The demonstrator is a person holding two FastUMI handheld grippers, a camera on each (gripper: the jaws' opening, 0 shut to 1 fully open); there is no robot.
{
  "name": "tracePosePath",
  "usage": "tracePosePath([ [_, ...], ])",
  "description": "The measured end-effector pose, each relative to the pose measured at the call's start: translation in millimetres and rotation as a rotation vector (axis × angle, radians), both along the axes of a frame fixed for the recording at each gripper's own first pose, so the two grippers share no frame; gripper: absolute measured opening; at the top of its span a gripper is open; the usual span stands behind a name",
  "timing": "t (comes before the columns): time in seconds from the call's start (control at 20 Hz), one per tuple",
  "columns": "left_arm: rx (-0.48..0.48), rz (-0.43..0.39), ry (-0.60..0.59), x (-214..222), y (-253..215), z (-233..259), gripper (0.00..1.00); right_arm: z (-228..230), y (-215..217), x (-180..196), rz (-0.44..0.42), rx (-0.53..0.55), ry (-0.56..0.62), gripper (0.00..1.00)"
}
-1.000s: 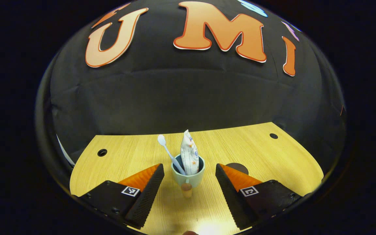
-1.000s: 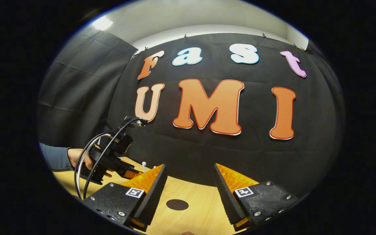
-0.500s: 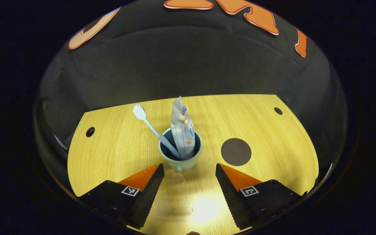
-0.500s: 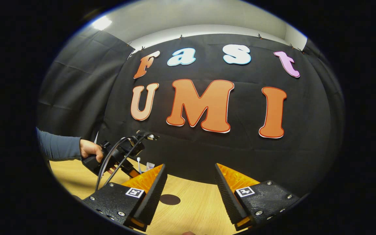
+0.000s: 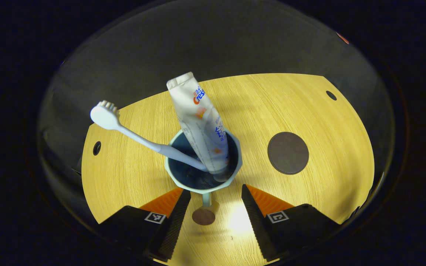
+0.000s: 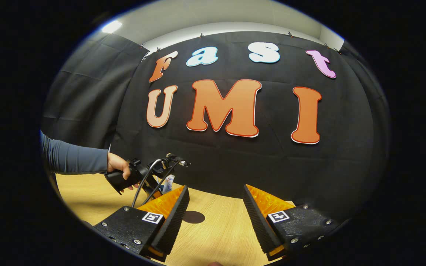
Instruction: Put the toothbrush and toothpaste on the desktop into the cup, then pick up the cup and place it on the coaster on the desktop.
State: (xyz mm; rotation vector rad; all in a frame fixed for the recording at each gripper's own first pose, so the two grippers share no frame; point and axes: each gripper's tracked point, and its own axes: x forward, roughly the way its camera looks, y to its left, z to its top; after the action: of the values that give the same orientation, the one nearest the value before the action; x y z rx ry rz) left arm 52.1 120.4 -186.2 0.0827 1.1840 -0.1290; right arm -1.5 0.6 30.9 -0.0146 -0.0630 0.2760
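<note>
A: Left tongs [image 5: 210, 218] sit wide apart, holding nothing, hovering low over the cup [image 5: 202, 186]. The cup's handle [image 5: 205, 207] points straight into the gap between the fingers.

B: Contents?

A: Toothbrush [image 5: 139, 135] and toothpaste [image 5: 202, 125] are both in the cup. The brush leans far out over the left rim and the tube stands tall, tilted back.

B: Risks?

A: Looks top-heavy to me. If the tongs pinch only the thin handle, the cup may swing or tip on the lift, and the brush could slide out. Closing off-centre would shove the cup across the surface [image 5: 124, 177] instead of gripping it.

B: Room to move?

A: The coaster [image 5: 288, 153] lies to the right of the cup, apart from it, with bare wood between. No obstacles on that path. The coaster also sits well in from the surface's far and right edges.

B: Right tongs?

A: Right tongs [image 6: 215, 218] are also wide and empty, held above the surface near the coaster [image 6: 193, 217]. They could crowd the drop spot; I'd keep them back. The person's hand [image 6: 118, 168] holds the left tool off to their left.
</note>
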Motion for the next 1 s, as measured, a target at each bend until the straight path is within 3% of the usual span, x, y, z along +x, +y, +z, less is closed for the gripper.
tracePosePath([
  [0.15,0.008,0.001,0.014,20.6,4.1,19.8,0.66,-6.1,5.8,-1.0,0.011,0.000,0.006,0.88],
  [0.3,-0.025,0.022,0.013,42.6,7.6,33.1,0.31,-17.5,15.6,-1.6,0.028,0.012,0.028,0.88],
  [0.65,-0.052,0.068,-0.021,65.1,41.4,83.3,0.25,-25.9,18.0,-1.3,0.017,0.021,0.056,0.88],
  [1.0,-0.071,0.083,-0.071,40.2,36.9,76.0,0.25,-28.1,9.9,-2.6,-0.005,0.050,0.069,0.88],
])
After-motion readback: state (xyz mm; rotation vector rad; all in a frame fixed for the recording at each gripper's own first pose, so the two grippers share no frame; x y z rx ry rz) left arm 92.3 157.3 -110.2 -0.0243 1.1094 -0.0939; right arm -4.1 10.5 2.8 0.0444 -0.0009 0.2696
